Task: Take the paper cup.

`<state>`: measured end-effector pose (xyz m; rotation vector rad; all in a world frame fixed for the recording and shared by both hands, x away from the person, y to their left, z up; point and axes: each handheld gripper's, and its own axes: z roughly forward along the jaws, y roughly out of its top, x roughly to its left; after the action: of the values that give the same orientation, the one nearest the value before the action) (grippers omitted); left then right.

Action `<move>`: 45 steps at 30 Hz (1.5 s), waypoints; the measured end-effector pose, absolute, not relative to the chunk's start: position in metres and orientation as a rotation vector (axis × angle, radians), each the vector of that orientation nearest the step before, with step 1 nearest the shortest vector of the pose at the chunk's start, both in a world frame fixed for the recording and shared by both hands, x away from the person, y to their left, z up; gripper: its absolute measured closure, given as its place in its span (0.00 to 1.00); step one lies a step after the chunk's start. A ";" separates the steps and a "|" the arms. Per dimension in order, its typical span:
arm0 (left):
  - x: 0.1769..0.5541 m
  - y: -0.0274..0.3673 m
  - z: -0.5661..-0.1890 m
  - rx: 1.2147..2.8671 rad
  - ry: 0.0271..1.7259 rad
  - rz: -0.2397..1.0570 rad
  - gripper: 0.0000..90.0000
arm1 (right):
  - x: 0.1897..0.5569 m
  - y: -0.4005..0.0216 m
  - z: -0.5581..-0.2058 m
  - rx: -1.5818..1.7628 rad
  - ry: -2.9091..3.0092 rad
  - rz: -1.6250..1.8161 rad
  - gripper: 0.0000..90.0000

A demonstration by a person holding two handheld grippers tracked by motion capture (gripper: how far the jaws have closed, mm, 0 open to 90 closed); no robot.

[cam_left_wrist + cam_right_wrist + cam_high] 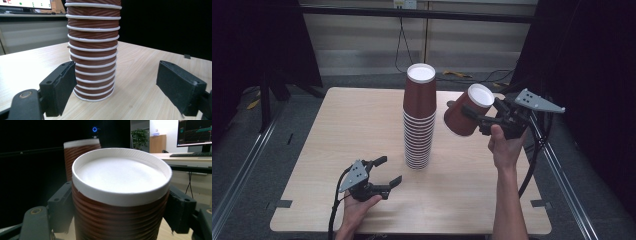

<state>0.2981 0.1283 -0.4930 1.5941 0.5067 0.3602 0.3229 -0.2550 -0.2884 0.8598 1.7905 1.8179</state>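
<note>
— Left claw (389, 170) first: what is it doing?

— Your left claw lies low on the table (337, 135), nearest to you, with its jaws spread and nothing between them. It points at the foot of the stack (418, 125) and stops short of it, so the stack is not steadied.

— And the right claw?

— Your right claw (484, 109) is clamped on one cup (462, 117), a jaw on each side of its wall. You hold it up in the air, bottom up and tilted, just right of the stack's top and not touching it.

— How far along does that put me?

— I judge you are near the end of one placing. The stack stands upright at the middle of the table, many cups nested bottom up. What is left is to level the cup, bring it over the top one and slide it down, then let go. No other loose cups lie on the table.

— What are they made of?

— Paper cups: brown walls with fine slanted ribs, a rolled white rim on each, and a flat white base set in slightly. They taper, so they nest tightly. The ribs should give your pads a hold, but the wall is thin and could dent. The table is pale wood grain, smooth and matt.
</note>
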 end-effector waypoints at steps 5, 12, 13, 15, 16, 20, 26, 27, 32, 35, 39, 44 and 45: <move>0.300 0.125 -0.489 1.627 0.493 0.315 0.20 | 0.315 -0.251 -0.305 0.858 1.813 1.821 0.25; 0.300 0.119 -0.485 1.637 0.469 0.257 0.20 | 0.308 -0.246 -0.323 0.857 1.845 1.825 0.25; 0.302 0.119 -0.485 1.635 0.471 0.254 0.20 | 0.307 -0.245 -0.325 0.862 1.854 1.824 0.25; 0.304 0.118 -0.486 1.638 0.479 0.233 0.19 | 0.304 -0.241 -0.335 0.871 1.880 1.818 0.25; 0.304 0.118 -0.486 1.641 0.476 0.233 0.19 | 0.304 -0.240 -0.338 0.874 1.885 1.819 0.25; 0.303 0.117 -0.482 1.643 0.455 0.228 0.18 | 0.301 -0.235 -0.349 0.882 1.903 1.831 0.25; 0.302 0.114 -0.477 1.625 0.448 0.230 0.18 | 0.297 -0.227 -0.361 0.873 1.911 1.849 0.25; 0.302 0.113 -0.476 1.632 0.443 0.226 0.18 | 0.296 -0.224 -0.365 0.868 1.918 1.855 0.25; 0.302 0.110 -0.471 1.641 0.421 0.222 0.18 | 0.296 -0.218 -0.373 0.869 1.946 1.856 0.25; 0.302 0.108 -0.470 1.653 0.407 0.229 0.20 | 0.293 -0.212 -0.377 0.852 1.972 1.853 0.25; 0.301 0.104 -0.468 1.653 0.393 0.215 0.19 | 0.290 -0.208 -0.380 0.841 1.980 1.880 0.25; 0.299 0.101 -0.466 1.642 0.395 0.207 0.18 | 0.288 -0.202 -0.384 0.838 1.999 1.877 0.25; 0.299 0.101 -0.466 1.640 0.390 0.206 0.20 | 0.287 -0.199 -0.386 0.835 2.001 1.883 0.25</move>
<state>0.2992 0.1007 -0.4659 1.6402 0.3902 0.2061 0.2868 -0.1993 -0.3858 0.8348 2.0012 1.8827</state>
